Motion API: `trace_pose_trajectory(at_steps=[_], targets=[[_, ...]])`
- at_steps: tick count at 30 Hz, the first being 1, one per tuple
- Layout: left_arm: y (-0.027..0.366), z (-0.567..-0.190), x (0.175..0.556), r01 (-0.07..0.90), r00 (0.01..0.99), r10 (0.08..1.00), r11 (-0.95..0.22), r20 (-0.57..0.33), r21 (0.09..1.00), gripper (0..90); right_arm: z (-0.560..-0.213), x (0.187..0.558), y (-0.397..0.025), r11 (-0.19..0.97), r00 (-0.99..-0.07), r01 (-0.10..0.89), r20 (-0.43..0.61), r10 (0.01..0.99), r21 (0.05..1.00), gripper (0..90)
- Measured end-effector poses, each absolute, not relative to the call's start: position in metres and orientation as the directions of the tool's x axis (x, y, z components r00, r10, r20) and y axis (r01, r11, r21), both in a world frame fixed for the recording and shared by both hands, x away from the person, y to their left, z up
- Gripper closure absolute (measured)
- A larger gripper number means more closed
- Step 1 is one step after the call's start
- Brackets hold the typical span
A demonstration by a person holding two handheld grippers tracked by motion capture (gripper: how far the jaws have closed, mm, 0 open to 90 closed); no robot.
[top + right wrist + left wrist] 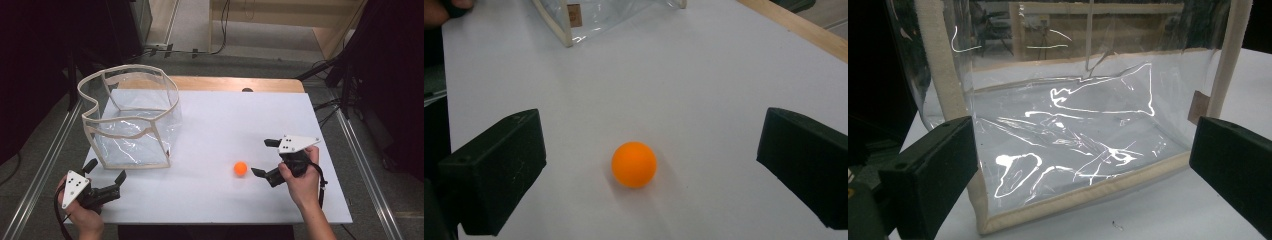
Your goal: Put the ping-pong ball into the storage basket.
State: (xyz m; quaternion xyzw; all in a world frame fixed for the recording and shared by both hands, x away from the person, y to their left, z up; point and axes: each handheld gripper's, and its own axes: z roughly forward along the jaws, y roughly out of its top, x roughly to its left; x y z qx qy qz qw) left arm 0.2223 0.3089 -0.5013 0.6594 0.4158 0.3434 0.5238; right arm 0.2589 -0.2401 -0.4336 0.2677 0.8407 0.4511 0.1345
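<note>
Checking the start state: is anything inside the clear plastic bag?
The clear plastic bag looks empty through its walls; glare hides parts of its floor. The orange ball lies outside.

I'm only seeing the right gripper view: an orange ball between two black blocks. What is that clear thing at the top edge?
Observer: It is a clear plastic bag with cream fabric edging, standing open on the white table, as the high view shows.
Operator: Is anything inside it?
Observer: In the left gripper view it looks empty, just glare on the plastic.
Operator: Where's the other gripper?
Observer: The left gripper is at the table's near left corner, jaws open, aimed at the bag's side and not touching it.
Operator: And mine?
Observer: The right gripper is open, just right of the ball.
</note>
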Motion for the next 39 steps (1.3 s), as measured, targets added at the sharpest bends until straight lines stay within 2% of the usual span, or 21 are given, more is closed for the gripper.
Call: trace_pose_trajectory(at_steps=[39], targets=[[0.308, -0.496, 0.219, 0.168, 0.46, 0.887, -0.131, 0.04, 0.977, 0.0, -0.436, 0.278, -0.207, 0.572, -0.863, 0.352, 0.02, 0.505, 0.741, 0.0]])
